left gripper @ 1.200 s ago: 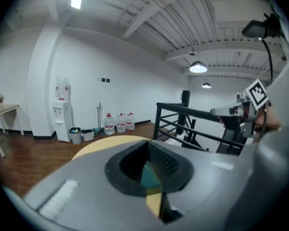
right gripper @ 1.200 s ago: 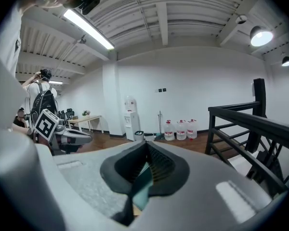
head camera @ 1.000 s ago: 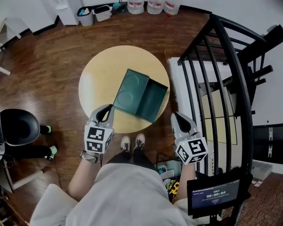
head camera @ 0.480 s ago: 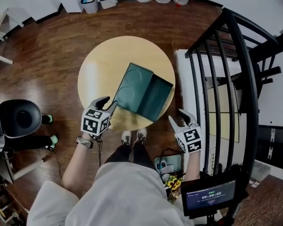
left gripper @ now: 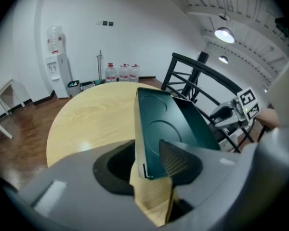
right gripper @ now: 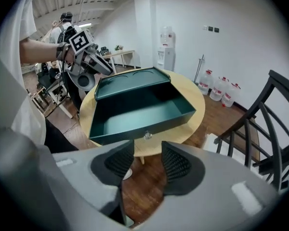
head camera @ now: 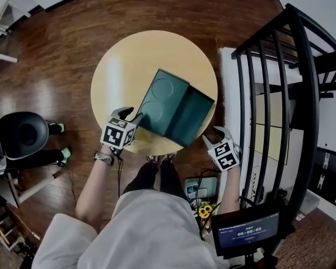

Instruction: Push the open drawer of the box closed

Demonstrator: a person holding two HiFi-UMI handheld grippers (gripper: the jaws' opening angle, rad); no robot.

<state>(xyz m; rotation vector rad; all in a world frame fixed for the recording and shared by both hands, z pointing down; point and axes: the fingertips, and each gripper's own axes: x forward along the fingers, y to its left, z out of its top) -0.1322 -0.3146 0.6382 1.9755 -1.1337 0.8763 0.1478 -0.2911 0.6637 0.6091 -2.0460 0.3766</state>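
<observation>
A dark green box lies on the round wooden table, its drawer pulled out toward the right. My left gripper is at the box's near-left corner; its jaws are opening. In the left gripper view that corner of the box stands between the left gripper's pads. My right gripper hovers just off the table edge by the drawer's front, its jaws opening with nothing between them. The right gripper view shows the empty drawer and its small knob just ahead of the right gripper.
A black stair railing runs close along the right of the table. A black chair stands at the left. Water bottles sit by the far wall. A small screen is at lower right.
Both grippers have moved forward from beside the person's body to the box, and both have gone from shut to open. The left one now reaches the box's corner.
</observation>
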